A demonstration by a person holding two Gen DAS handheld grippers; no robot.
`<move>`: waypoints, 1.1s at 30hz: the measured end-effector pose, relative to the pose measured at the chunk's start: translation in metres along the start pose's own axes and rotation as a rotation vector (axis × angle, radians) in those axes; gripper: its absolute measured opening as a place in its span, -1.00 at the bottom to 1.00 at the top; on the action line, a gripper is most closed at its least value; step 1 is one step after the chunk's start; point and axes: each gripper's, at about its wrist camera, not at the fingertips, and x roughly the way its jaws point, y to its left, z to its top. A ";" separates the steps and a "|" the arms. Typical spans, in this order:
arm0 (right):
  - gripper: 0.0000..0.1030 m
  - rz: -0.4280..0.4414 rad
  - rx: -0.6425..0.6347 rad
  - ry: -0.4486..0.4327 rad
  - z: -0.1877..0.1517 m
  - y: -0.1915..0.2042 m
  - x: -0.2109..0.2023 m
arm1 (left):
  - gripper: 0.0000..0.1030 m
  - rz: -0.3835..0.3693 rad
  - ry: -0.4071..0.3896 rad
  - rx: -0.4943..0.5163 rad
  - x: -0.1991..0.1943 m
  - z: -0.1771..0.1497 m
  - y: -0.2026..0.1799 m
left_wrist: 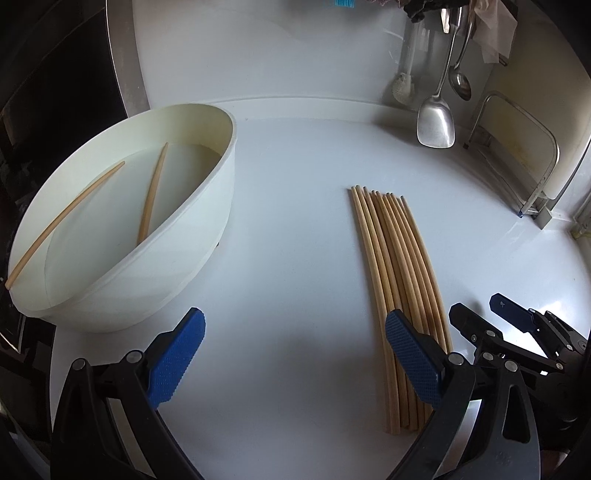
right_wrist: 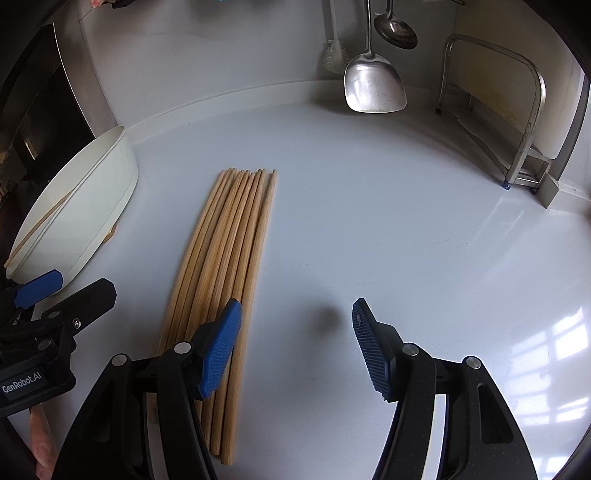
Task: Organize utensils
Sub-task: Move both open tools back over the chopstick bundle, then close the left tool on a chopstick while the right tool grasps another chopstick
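Observation:
Several wooden chopsticks (left_wrist: pixel 397 254) lie side by side in a neat row on the white counter; they also show in the right wrist view (right_wrist: pixel 229 251). A white bowl (left_wrist: pixel 207 236) at the left holds two more chopsticks (left_wrist: pixel 151 195); the bowl also shows in the right wrist view (right_wrist: pixel 92 221). My left gripper (left_wrist: pixel 295 332) is open and empty, between the bowl and the row, its right finger over the row's near end. My right gripper (right_wrist: pixel 295 317) is open and empty, just right of the row; it also appears in the left wrist view (left_wrist: pixel 480 310).
A steel spatula (right_wrist: pixel 373 81) and a ladle (right_wrist: pixel 395 27) hang at the back wall beside a white brush (right_wrist: pixel 334 51). A metal rack (right_wrist: pixel 524 122) with a cutting board stands at the back right. A dark appliance (left_wrist: pixel 55 92) borders the left.

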 end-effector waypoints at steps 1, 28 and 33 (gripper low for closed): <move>0.16 -0.001 0.000 0.000 0.000 0.001 0.001 | 0.87 0.003 0.002 -0.001 0.001 0.000 0.000; 0.16 -0.060 -0.081 0.015 -0.001 0.013 0.006 | 0.87 -0.008 0.020 -0.031 0.010 0.001 -0.006; 0.16 -0.068 -0.088 0.016 -0.002 0.009 0.008 | 0.87 -0.008 0.021 -0.032 0.013 0.001 -0.009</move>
